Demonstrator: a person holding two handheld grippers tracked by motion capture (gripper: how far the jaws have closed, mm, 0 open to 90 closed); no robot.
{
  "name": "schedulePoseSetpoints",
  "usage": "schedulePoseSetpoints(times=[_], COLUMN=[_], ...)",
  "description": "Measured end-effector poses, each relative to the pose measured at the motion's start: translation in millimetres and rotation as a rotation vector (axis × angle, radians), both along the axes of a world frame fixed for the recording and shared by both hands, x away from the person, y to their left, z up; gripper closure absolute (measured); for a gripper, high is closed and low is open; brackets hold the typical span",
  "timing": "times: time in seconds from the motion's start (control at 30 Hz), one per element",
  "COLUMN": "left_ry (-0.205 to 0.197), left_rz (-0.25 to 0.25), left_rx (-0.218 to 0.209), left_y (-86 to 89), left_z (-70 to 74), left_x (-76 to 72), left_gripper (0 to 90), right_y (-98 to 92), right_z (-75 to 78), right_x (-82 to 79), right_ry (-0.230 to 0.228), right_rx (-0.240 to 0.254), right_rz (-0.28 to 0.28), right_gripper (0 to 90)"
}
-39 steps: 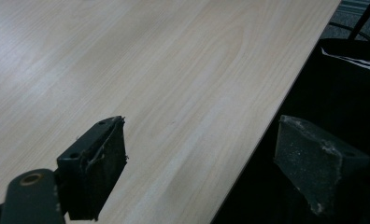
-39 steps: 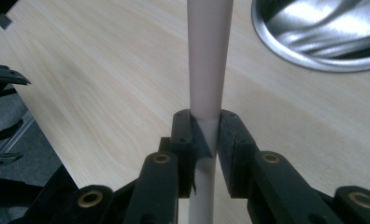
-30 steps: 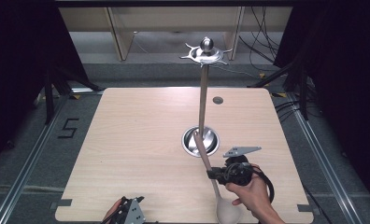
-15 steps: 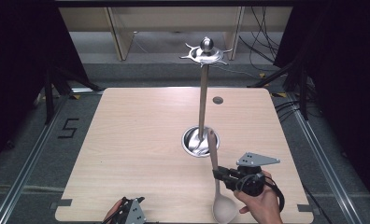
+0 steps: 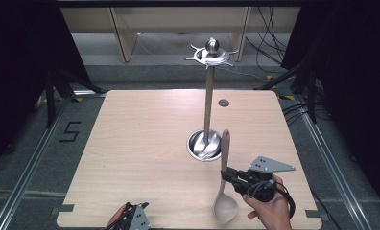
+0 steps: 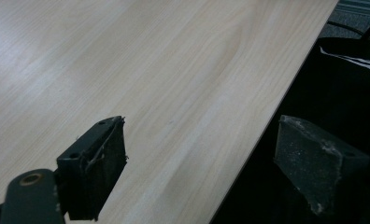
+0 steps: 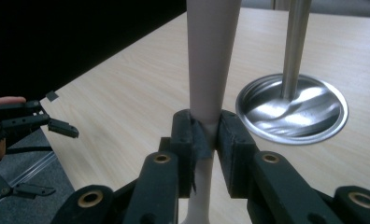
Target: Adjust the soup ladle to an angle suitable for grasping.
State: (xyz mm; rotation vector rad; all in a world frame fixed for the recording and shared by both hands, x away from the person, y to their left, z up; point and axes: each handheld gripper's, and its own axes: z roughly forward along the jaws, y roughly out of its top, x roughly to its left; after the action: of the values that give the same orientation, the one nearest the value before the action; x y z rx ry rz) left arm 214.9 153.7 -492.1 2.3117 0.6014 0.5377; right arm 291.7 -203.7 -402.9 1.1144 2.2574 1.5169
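Note:
A beige ladle hangs bowl-down over the table's front right, with my right gripper shut on its handle. In the right gripper view the handle rises upright between the two pads, pinched at my right gripper. Just beyond it stands a metal utensil stand with a round base and hooked top. My left gripper rests at the table's front edge. Its jaws stand wide open with nothing between them.
The wooden table has a small round hole at the back right. Its front edge runs between the left jaws. Pale shelving and cables lie behind the table; dark curtains flank both sides.
My right gripper has carried the ladle a little to the right, away from the stand's base. The ladle now stands more upright. The left gripper has stayed put.

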Motion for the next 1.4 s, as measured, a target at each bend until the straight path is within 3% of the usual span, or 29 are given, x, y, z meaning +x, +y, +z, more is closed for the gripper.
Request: schedulePoseSetpoints(times=[0.03,0.07,0.13,0.17,0.3,0.33,0.4,0.53,0.57,0.7,0.77,0.8,0.83,1.07,1.1,1.27,1.3,1.4], left_ry=[-0.006,-0.011,-0.010,-0.010,-0.009,-0.009,-0.010,-0.009,-0.009,-0.009,-0.010,-0.010,-0.010,-0.004,-0.003,-0.006,-0.006,0.003], left_rz=[0.005,0.005,0.004,0.003,0.003,0.004,0.003,0.001,0.001,0.001,0.001,0.001,0.001,-0.004,-0.004,-0.004,-0.004,-0.001], left_rx=[0.000,0.003,0.003,0.004,0.001,0.001,0.001,0.001,0.001,0.002,0.002,0.002,0.002,-0.002,-0.003,0.005,0.004,-0.014], left_y=[0.3,0.5,0.6,0.5,0.1,0.1,0.1,-0.3,-0.4,-0.5,-0.5,-0.5,-0.5,-0.1,0.0,0.4,0.5,-0.2], left_z=[0.3,0.7,0.9,0.9,0.6,0.6,0.7,0.5,0.6,0.8,0.9,0.9,0.9,1.1,1.1,1.6,1.6,0.6], left_x=[0.0,0.1,0.0,0.0,-0.1,-0.2,-0.2,-0.4,-0.5,-0.7,-0.7,-0.7,-0.6,-0.6,-0.4,0.0,0.0,-0.7], left_gripper=[15.7,15.7,15.7,15.7,15.7,15.7,15.7,15.7,15.7,15.7,15.7,15.7,15.7,15.7,15.7,15.7,15.7,15.7], right_y=[1.0,-0.2,0.7,0.1,0.7,-0.3,-0.2,-0.7,0.5,0.3,0.0,0.7,0.0,-2.7,-4.9,-5.6,-6.3,-7.4], right_z=[1.3,2.6,4.2,5.4,13.1,14.7,20.0,30.6,35.4,42.1,48.2,51.3,57.6,76.2,80.5,87.2,88.8,92.3], right_x=[-1.6,1.5,0.1,2.8,4.4,7.7,8.9,16.0,17.6,24.2,29.7,28.9,34.9,47.2,53.2,60.4,63.5,68.4], right_ry=[0.019,-0.015,-0.002,-0.040,-0.030,-0.059,-0.054,-0.111,-0.104,-0.123,-0.150,-0.121,-0.145,-0.160,-0.183,-0.174,-0.189,-0.193], right_rx=[0.014,-0.004,-0.001,-0.013,0.003,-0.001,0.005,0.009,0.030,0.030,0.013,0.011,-0.002,-0.019,-0.034,-0.036,-0.050,-0.051], right_rz=[-0.010,0.004,-0.006,0.011,-0.007,0.006,-0.010,-0.012,-0.019,-0.015,-0.019,-0.038,-0.037,-0.069,-0.067,-0.092,-0.093,-0.088], right_gripper=[77.8,77.8,77.8,77.8,77.8,77.7,77.8,77.8,77.8,77.8,77.7,77.8,77.7,77.7,77.8,77.8,77.7,77.7])
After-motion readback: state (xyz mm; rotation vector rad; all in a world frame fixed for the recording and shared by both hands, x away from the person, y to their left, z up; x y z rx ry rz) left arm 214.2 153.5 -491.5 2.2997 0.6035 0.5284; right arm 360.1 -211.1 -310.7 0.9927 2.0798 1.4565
